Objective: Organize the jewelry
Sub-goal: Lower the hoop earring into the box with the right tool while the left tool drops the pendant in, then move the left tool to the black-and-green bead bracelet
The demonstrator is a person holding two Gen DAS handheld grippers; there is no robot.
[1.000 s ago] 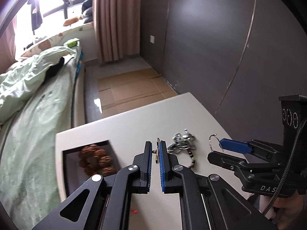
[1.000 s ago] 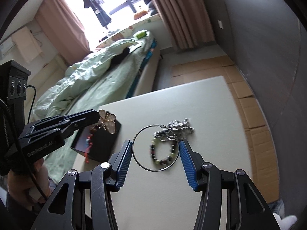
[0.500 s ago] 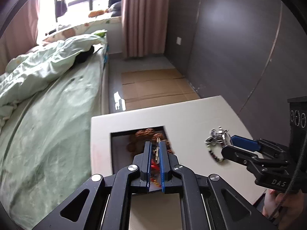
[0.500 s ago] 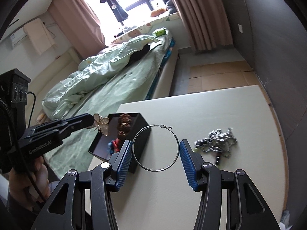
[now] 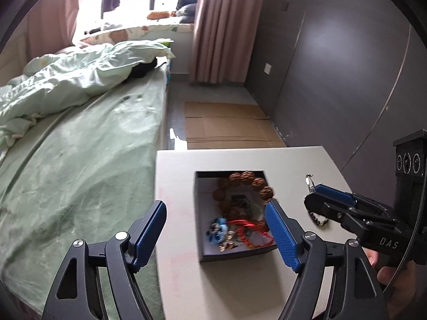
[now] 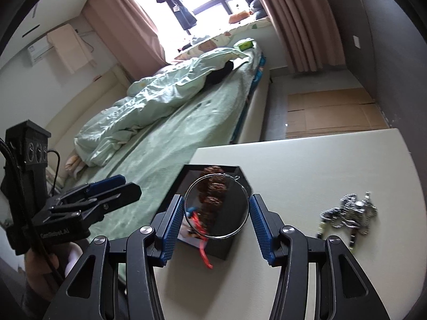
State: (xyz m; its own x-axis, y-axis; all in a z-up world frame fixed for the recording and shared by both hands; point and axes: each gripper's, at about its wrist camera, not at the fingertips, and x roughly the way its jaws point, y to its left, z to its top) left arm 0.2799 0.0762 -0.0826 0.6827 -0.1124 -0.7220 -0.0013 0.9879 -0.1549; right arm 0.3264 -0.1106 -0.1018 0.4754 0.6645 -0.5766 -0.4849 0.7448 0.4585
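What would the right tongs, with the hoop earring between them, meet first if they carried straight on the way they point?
Most likely the open black box: the right tongs and hoop earring line up over it, though depth is unclear.

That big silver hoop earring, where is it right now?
In the right wrist view the hoop earring is held between the right gripper's blue fingers, above the near corner of the black jewelry box.
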